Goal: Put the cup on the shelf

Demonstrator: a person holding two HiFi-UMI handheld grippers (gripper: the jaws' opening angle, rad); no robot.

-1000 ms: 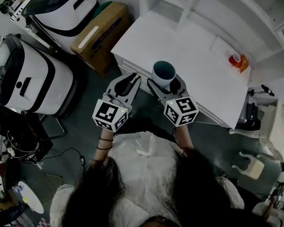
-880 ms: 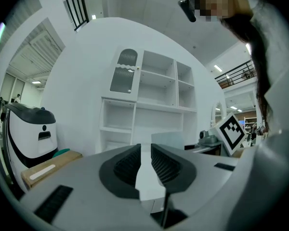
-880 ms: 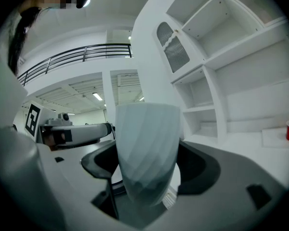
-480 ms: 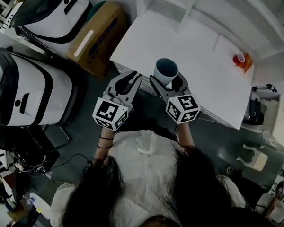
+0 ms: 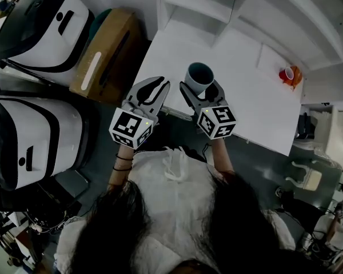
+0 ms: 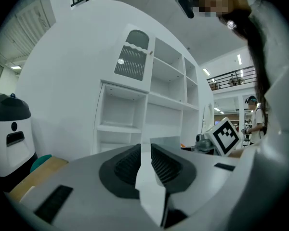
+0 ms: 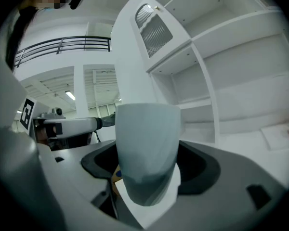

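At the back, a white shelf (image 5: 197, 7), with a white table (image 5: 251, 96) in front of it. Above the table's near edge, right gripper (image 5: 200, 90) clamped on an upright grey-blue cup (image 5: 199, 76), held between its jaws. Just beside it, left gripper (image 5: 155, 89) closed on nothing.

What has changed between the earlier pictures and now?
The right gripper, still shut on the cup, has carried it a little forward, from the table's near edge toward the shelf. The left gripper went along, still empty. The red cup stayed put.
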